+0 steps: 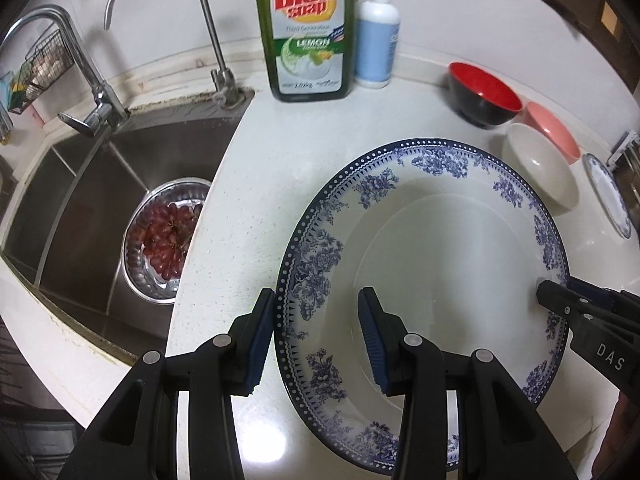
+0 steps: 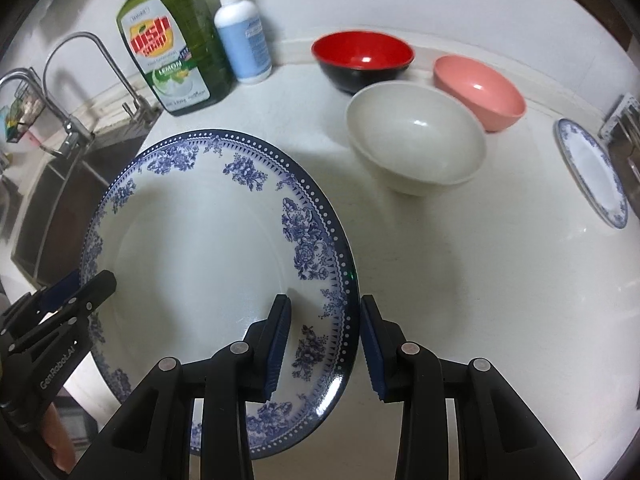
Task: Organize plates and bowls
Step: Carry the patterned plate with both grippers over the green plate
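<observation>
A large blue-and-white floral plate (image 1: 440,260) (image 2: 200,248) is held between both grippers over the white counter, casting a shadow beneath it. My left gripper (image 1: 318,332) clamps its left rim, one pad outside the edge and one over the well. My right gripper (image 2: 324,336) clamps the opposite rim the same way. Each gripper's tip shows in the other's view: right gripper (image 1: 552,292), left gripper (image 2: 102,284). Beyond the plate stand a red-and-black bowl (image 2: 362,56), a pink bowl (image 2: 478,88) and a white bowl (image 2: 416,140). A small blue-rimmed plate (image 2: 592,172) lies at the far right.
A steel sink (image 1: 80,200) lies left of the counter, with a metal bowl of red grapes (image 1: 168,236) in it and two faucets (image 1: 208,20) behind. A green dish soap bottle (image 1: 308,28) and a white pump bottle (image 1: 378,32) stand at the back wall. A metal rack (image 2: 624,128) edges the right.
</observation>
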The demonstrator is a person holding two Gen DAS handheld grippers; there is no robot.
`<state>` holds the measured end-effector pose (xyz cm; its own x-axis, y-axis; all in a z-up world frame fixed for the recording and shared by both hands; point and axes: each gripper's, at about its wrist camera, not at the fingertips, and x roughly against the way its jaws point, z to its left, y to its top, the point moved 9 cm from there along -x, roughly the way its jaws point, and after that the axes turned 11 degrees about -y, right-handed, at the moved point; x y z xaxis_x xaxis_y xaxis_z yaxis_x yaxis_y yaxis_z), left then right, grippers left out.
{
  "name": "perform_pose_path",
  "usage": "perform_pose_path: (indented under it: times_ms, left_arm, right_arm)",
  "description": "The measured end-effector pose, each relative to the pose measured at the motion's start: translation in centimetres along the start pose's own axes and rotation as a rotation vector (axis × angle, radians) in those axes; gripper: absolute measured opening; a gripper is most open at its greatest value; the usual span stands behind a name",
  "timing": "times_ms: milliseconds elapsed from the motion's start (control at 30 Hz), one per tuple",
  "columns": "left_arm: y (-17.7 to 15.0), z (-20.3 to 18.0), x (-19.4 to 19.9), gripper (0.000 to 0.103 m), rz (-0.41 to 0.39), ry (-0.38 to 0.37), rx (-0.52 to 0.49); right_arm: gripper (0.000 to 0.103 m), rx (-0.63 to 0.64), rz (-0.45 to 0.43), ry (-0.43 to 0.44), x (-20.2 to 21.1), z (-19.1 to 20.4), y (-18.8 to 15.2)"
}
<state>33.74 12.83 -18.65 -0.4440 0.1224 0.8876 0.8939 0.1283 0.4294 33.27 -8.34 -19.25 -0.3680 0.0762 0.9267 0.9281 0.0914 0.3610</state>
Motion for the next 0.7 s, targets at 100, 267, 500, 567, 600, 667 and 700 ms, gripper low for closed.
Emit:
perform_pose_path:
  times_ms: [100, 267, 500, 567, 600, 667, 700]
  left_arm:
    - [0.0, 0.6, -0.9, 0.042, 0.019, 0.003, 0.01]
    - [0.2, 1.1, -2.0, 0.042, 0.033, 0.015, 0.011]
    - [0.1, 1.3, -3.3, 0.042, 0.063, 0.003, 0.013]
    - [0.0, 1.2, -3.5, 0.042, 0.07, -0.001, 0.01]
    - [0.0, 1.1, -3.6, 0.042, 0.073, -0.005, 0.009]
    - [-0.1, 1.1, -3.8, 0.042, 0.081, -0.008, 0.007]
    - [-0.1, 1.1, -4.0, 0.042, 0.086, -0.011, 0.009]
  right_arm:
    - [0.036, 0.006, 0.015, -0.007, -0.9, 0.6, 0.1]
    - [0.036, 0.019, 0.038, -0.014, -2.0, 1.4, 0.0]
    - [0.036, 0.017, 0.065, -0.029, -3.0, 1.7, 0.2]
    - [0.036, 0.016, 0.07, -0.036, -3.2, 1.7, 0.2]
    - [0.036, 0.019, 0.067, -0.044, -3.2, 1.7, 0.3]
    - [0.037, 0.023, 0.069, -0.052, -3.2, 1.6, 0.3]
    - [0.037, 0.023, 0.07, -0.057, -3.2, 1.6, 0.3]
